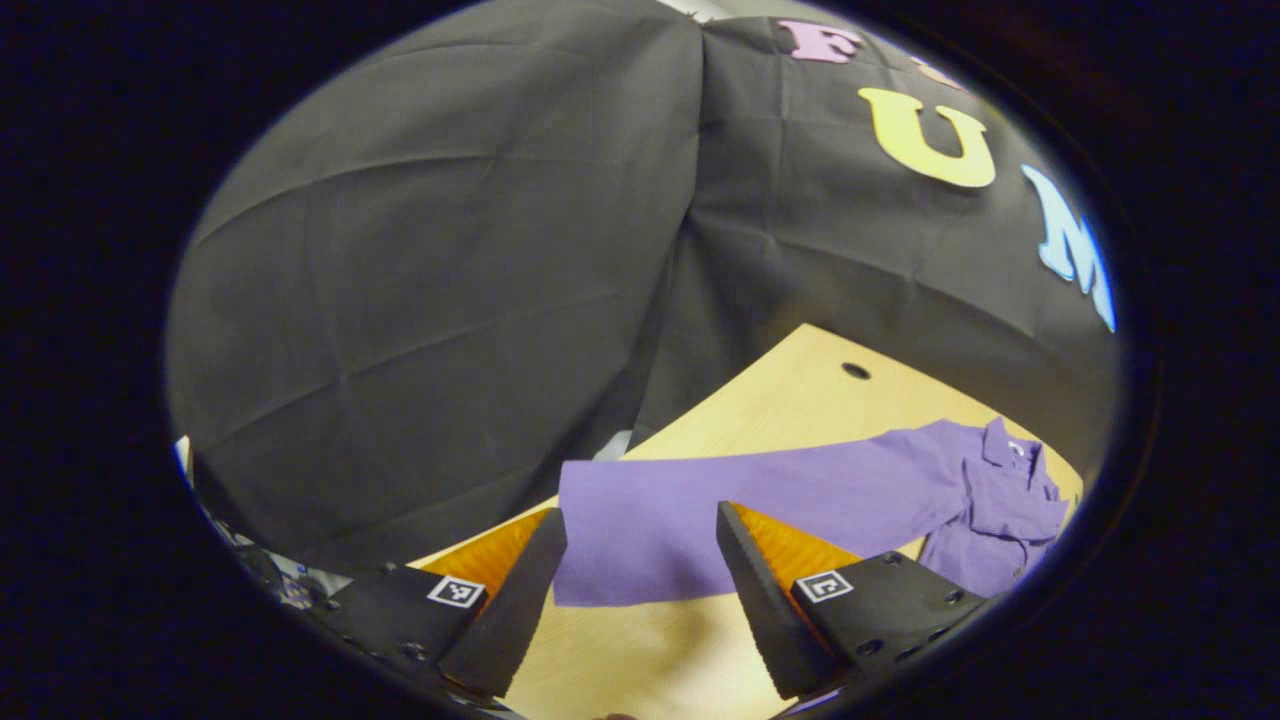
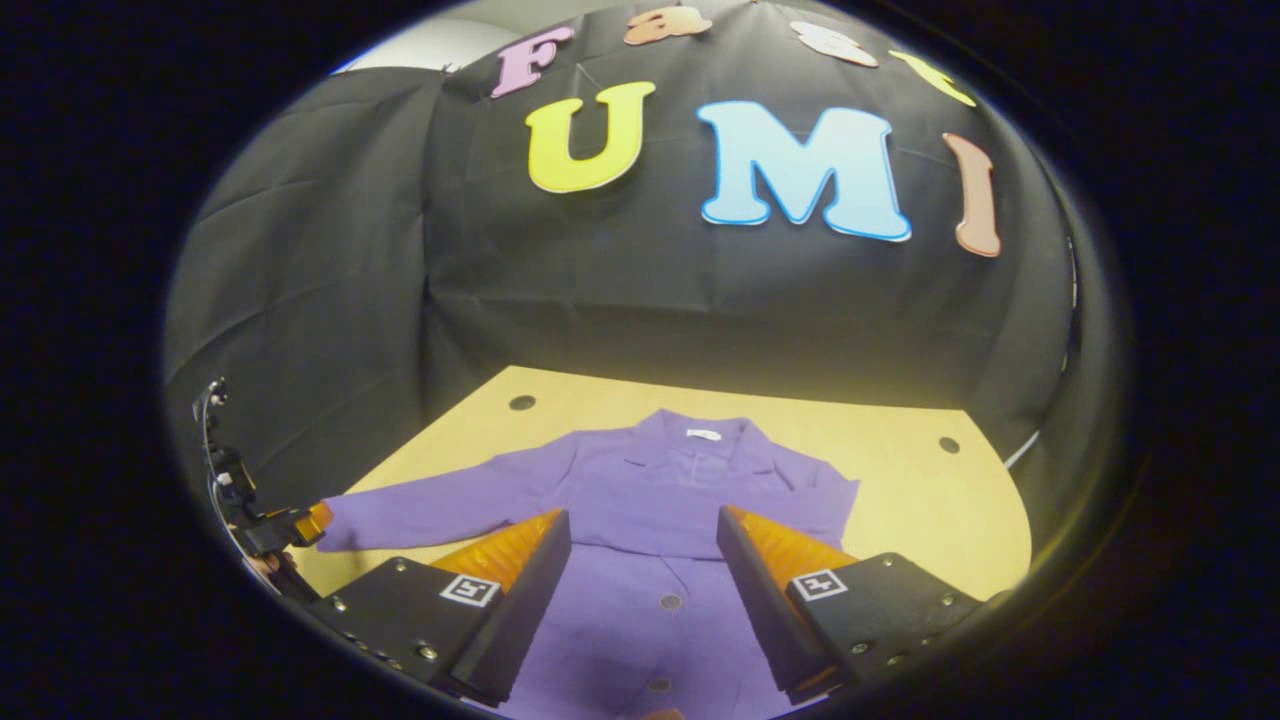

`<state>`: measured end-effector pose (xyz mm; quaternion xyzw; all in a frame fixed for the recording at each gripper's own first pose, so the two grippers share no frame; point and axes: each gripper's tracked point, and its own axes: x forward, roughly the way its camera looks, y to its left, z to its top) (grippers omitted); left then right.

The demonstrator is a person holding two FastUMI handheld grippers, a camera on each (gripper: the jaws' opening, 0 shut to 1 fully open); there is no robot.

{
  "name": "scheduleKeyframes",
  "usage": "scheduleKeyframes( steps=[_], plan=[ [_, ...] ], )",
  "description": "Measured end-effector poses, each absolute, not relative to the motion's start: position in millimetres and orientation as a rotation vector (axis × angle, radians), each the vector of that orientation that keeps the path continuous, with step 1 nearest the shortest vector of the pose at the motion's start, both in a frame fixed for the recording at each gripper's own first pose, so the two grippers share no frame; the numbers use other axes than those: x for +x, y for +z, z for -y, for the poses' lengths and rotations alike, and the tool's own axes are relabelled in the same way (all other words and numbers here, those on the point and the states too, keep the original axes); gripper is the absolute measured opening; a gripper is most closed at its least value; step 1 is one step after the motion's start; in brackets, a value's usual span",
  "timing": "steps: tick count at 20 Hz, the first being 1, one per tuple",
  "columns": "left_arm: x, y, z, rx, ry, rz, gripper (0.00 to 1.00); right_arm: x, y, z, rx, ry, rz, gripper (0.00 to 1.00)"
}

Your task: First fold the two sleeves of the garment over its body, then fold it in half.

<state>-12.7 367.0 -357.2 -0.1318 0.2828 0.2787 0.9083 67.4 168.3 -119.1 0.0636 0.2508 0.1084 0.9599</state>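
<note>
A purple button-up garment (image 2: 660, 500) lies flat on the wooden table (image 2: 930, 520), collar (image 2: 700, 438) at the far side. One sleeve (image 2: 450, 505) stretches out to the left. In the left gripper view that sleeve (image 1: 760, 490) runs across the table, and its cuff end (image 1: 610, 540) lies between and just beyond my fingers. My left gripper (image 1: 640, 565) is open and low over the cuff; it also appears far off at the sleeve's end (image 2: 300, 528). My right gripper (image 2: 645, 590) is open above the garment's buttoned front, holding nothing.
The black cloth wall (image 2: 640, 300) closes in the table's far side and left side. Two round holes (image 2: 521, 402) (image 2: 948, 444) sit near the tabletop's far corners. Bare wood (image 2: 940, 540) lies to the right of the garment.
</note>
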Motion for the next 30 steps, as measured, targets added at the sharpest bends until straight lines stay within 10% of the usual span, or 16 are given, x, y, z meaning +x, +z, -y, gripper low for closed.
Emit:
scheduleKeyframes(
  steps=[14, 17, 20, 24, 30],
  plan=[
    [-20, -395, -371, -0.21, 0.551, -0.775, 0.97, 35, -130, -184, 0.186, 0.273, -0.583, 0.9],
    [-10, -399, -364, -0.219, 0.534, -0.759, 0.74, 34, -131, -183, 0.187, 0.285, -0.588, 0.9],
    [-2, -400, -361, -0.242, 0.537, -0.729, 0.28, 34, -132, -178, 0.198, 0.281, -0.592, 0.9],
    [-2, -396, -360, -0.206, 0.523, -0.747, 0.07, 34, -140, -162, 0.223, 0.258, -0.61, 0.9],
    [13, -356, -341, -0.256, 0.459, -0.69, 0.07, 31, -152, -123, 0.226, 0.202, -0.627, 0.9]
  ],
)
